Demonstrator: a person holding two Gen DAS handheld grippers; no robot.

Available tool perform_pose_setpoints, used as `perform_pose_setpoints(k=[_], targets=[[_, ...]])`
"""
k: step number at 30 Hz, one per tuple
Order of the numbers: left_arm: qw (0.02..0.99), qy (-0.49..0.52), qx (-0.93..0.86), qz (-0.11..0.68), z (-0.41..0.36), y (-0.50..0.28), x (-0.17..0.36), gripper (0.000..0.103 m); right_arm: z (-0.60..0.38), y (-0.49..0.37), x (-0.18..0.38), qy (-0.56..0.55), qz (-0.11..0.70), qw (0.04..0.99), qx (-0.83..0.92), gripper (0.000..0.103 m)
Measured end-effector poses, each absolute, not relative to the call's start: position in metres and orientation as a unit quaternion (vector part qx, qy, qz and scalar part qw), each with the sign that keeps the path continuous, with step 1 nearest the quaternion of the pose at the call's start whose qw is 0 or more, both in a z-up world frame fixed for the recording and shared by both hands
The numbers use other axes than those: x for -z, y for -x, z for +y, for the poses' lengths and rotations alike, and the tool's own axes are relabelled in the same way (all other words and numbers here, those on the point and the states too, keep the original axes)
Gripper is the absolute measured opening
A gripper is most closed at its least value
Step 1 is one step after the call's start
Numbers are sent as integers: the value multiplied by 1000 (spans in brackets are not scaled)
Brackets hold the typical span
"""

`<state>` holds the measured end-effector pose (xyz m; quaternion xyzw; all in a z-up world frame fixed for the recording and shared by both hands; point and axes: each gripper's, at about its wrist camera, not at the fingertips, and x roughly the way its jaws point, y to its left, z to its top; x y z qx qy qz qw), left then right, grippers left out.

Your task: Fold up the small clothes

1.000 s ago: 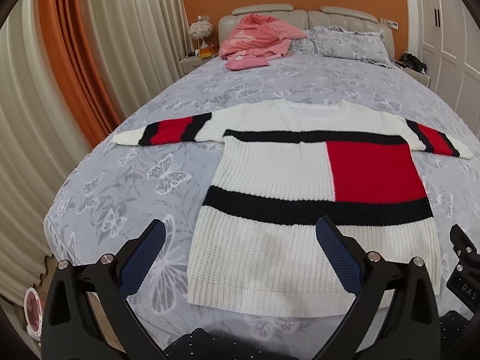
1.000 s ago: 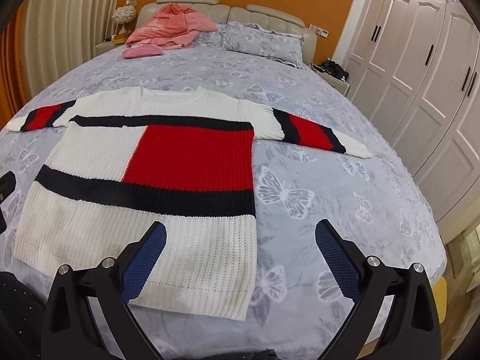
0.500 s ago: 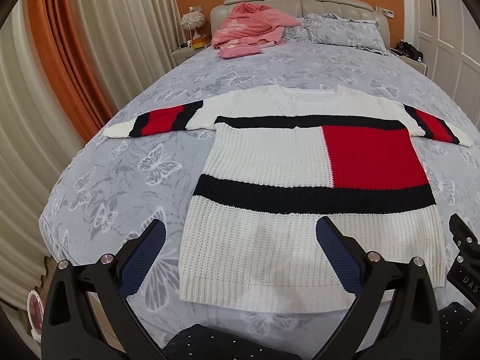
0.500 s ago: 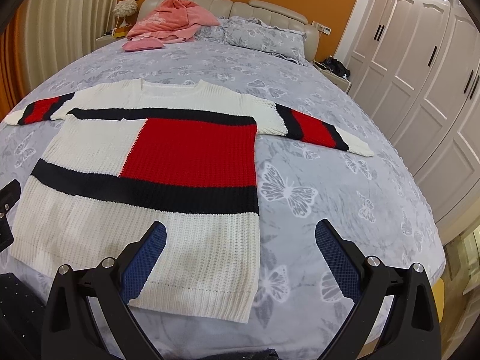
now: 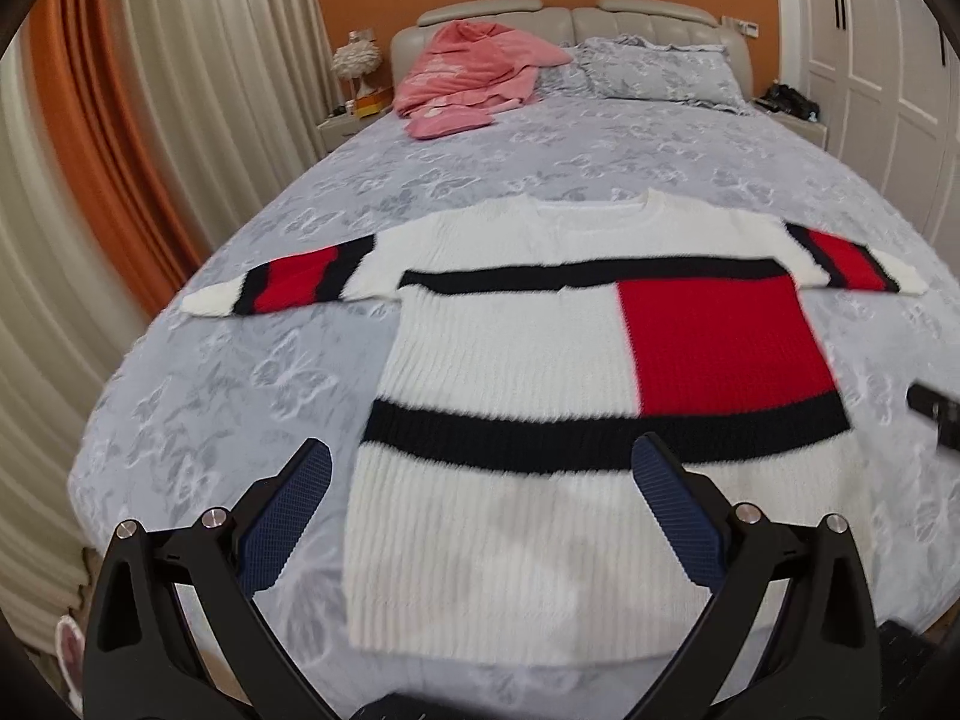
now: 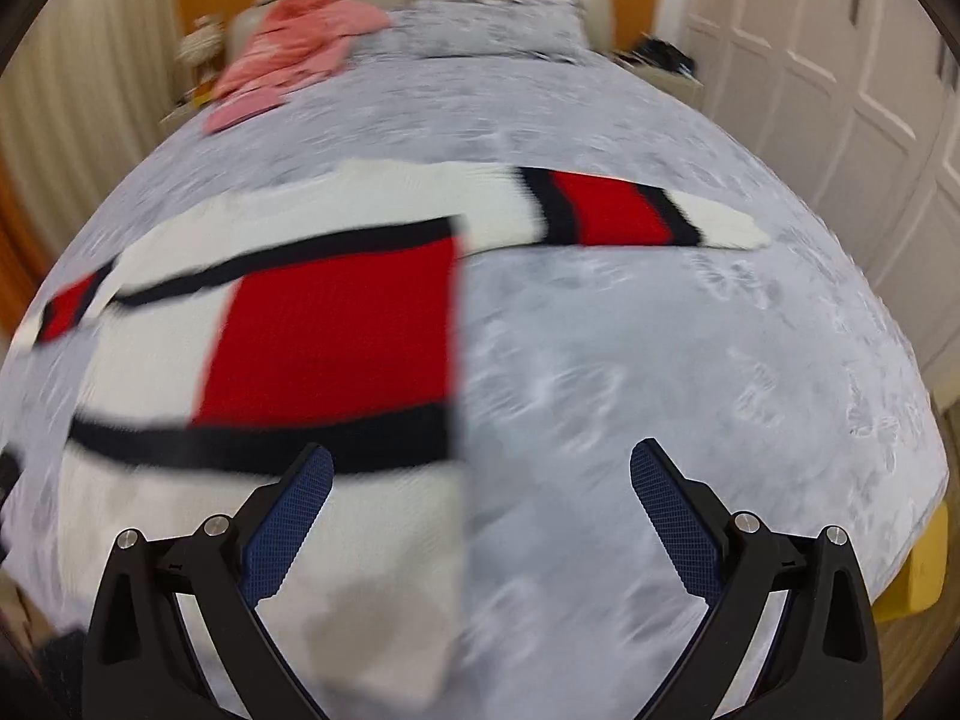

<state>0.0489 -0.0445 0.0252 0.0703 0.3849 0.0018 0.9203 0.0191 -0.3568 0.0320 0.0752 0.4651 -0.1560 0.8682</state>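
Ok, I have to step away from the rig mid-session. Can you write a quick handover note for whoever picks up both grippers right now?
Left gripper: open, empty, above the sweater's hem.
Right gripper: open, empty, over the sweater's right edge; this view is blurred.
Sweater: lies flat, spread on the bed, both sleeves stretched out sideways, neck toward the headboard.
Pink clothes are heaped near the pillow.
Done: sweater spread out.
Left: every fold; probably begin with the sleeves.

Spread tongs [image 5: 480,474] hover above flat sweater [image 5: 540,396].
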Motion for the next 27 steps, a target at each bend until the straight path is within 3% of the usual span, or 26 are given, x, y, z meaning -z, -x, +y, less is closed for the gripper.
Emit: perform_pose_setpoints(k=[8,18,20,21,22,23,27], targets=[[921,-25,21,389,-64,-106,-16,98,-595,-110,-8,-272,431,821,258,90],[913,-43,34,405,-93,-150,28,98,-709,-189,63,-353,454,756,313,72],[911,-49,38,407,-96,-154,35,98,-715,-192,78,-369,452,747,320,54],[911,-49,38,409,-96,-155,38,98,-716,-192,82,-374,449,745,322,50],[910,-48,40,410,-96,-156,40,98,-717,-191,83,-376,437,750,325,36],[909,-48,40,411,-96,-158,42,98,-718,-191,82,-381,427,756,318,6],[908,-41,37,414,-91,-160,44,98,-703,-202,43,-388,371,800,269,5]])
